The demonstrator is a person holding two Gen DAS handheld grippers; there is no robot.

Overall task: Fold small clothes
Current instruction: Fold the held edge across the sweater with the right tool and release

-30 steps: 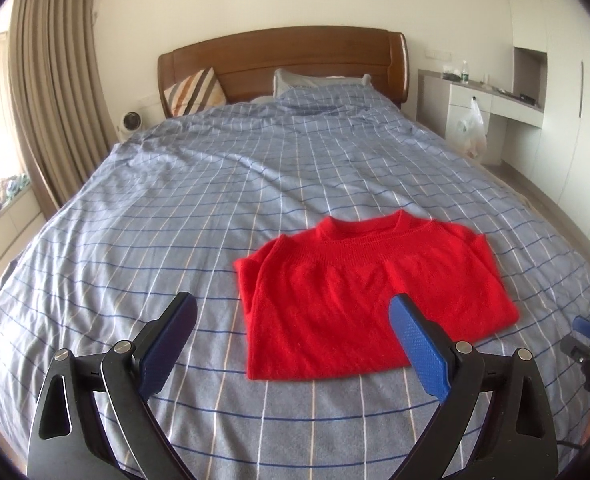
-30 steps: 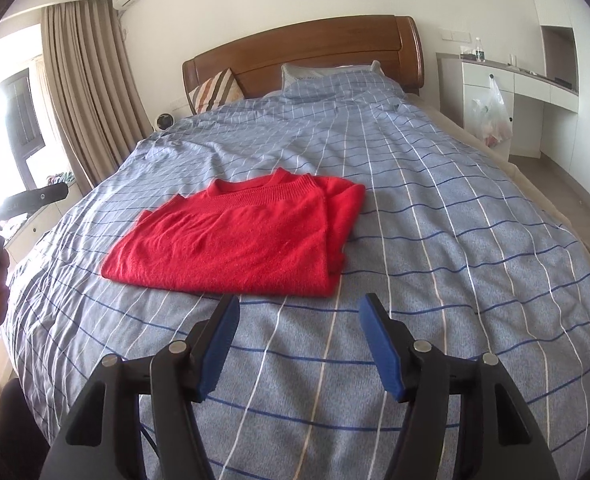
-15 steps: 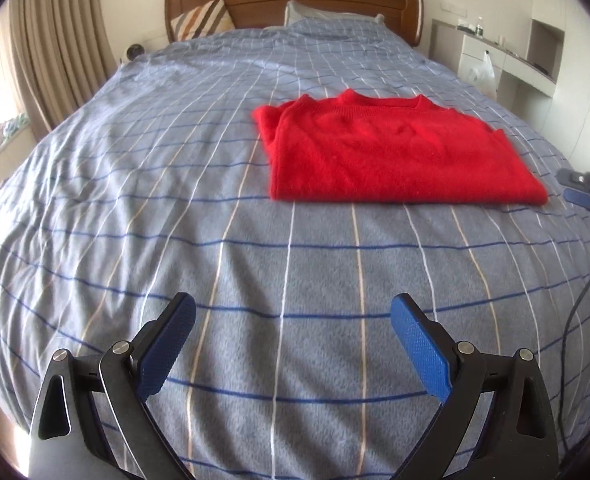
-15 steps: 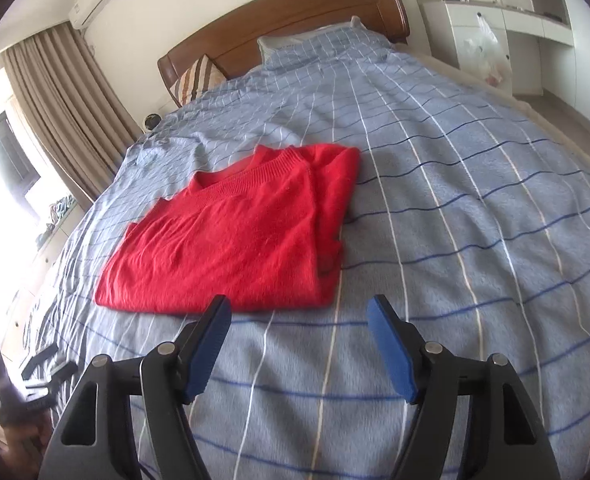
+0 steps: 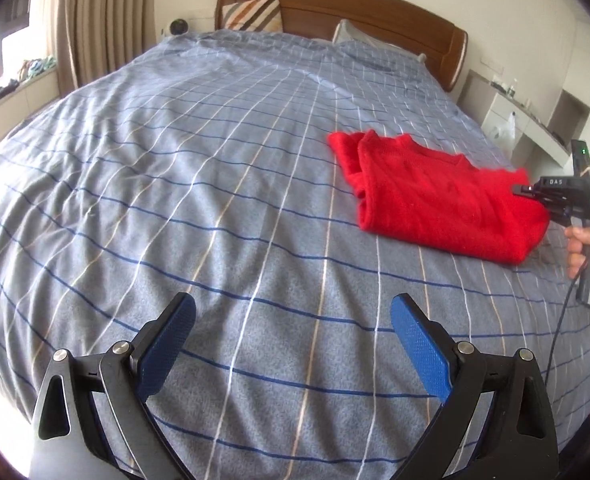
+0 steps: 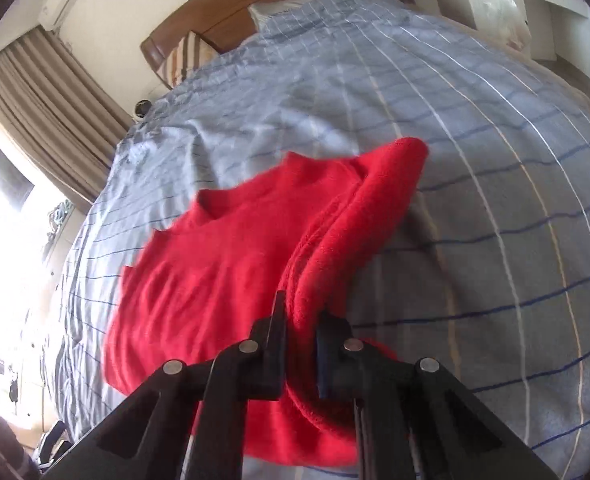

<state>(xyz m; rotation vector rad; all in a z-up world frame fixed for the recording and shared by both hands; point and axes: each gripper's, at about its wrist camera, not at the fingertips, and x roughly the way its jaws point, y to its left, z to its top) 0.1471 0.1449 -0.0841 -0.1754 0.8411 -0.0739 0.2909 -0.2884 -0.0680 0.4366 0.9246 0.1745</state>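
My right gripper [image 6: 301, 332] is pinched tight on the thick folded edge of the red sweater [image 6: 231, 264], at the corner closest to me. The sweater lies on the blue checked bed [image 5: 215, 168], partly folded, its long side running away from that gripper toward the collar. My left gripper [image 5: 293, 336] has its 2 blue fingers wide apart and holds nothing. The sweater is far off to its right, so my right hand is nearer.
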